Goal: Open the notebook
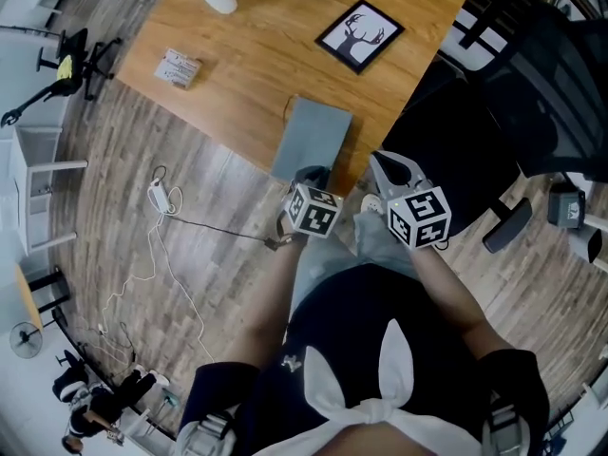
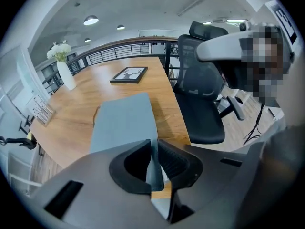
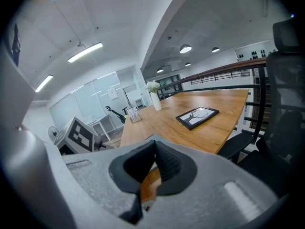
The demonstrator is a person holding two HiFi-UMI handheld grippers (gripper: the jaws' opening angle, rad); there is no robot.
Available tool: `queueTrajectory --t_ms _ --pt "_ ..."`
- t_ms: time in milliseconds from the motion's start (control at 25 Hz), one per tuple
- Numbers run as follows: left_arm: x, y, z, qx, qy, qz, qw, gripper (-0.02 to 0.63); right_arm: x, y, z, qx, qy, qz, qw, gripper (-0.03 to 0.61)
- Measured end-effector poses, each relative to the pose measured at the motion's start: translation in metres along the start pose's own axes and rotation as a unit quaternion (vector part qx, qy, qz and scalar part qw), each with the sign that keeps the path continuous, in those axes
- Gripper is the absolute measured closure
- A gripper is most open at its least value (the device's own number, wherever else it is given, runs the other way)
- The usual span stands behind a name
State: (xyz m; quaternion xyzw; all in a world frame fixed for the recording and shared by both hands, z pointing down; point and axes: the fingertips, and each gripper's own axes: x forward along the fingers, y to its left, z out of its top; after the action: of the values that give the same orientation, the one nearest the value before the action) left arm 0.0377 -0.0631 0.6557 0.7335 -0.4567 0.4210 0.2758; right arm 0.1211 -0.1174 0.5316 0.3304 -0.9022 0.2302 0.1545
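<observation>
Bright ceiling lights (image 3: pixel 85 52), soft shadows, heavy fisheye warp, dark vignetted corners

On the table (image 1: pixel 249 60), the notebook (image 1: pixel 311 139) lies before the picture frame (image 1: pixel 359 36).

Head view: high, looking steeply down onto desk (image 1: pixel 237 74) near edge. Left, right gripper views: low, close at that edge, facing across desk. All three share framed picture (image 1: pixel 359 36).

The notebook (image 1: pixel 312 139) is grey-blue and plain. The table (image 1: pixel 247 65) is warm brown with wood grain; the floor (image 1: pixel 214 183) has grey wood planks. The picture (image 1: pixel 359 36) has a black frame and a black deer on white. The chair (image 1: pixel 475 131) is black. The left gripper (image 2: pixel 153 142) and right gripper (image 3: pixel 155 142) are grey with black pads (image 2: pixel 176 163).
</observation>
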Motion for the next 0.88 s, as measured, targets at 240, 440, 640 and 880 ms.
queueTrajectory --t_ms 240,440,640,880 --pt "-0.008 0.005 0.006 -0.001 -0.018 -0.027 0.9995 0.566 0.008 -0.003 0.005 0.020 -0.007 -0.032 0.999 0.580" --pt "-0.018 0.007 0.009 0.006 -0.023 -0.053 0.9983 0.571 0.012 0.002 0.009 0.035 -0.016 -0.054 0.998 0.580" --pt "-0.031 0.013 0.016 -0.003 -0.037 -0.084 0.9958 0.574 0.014 0.008 0.014 0.046 -0.027 -0.074 0.996 0.580" --pt "-0.045 0.021 0.019 -0.003 -0.051 -0.103 0.9934 0.577 0.017 0.018 0.017 0.050 -0.034 -0.090 0.994 0.580"
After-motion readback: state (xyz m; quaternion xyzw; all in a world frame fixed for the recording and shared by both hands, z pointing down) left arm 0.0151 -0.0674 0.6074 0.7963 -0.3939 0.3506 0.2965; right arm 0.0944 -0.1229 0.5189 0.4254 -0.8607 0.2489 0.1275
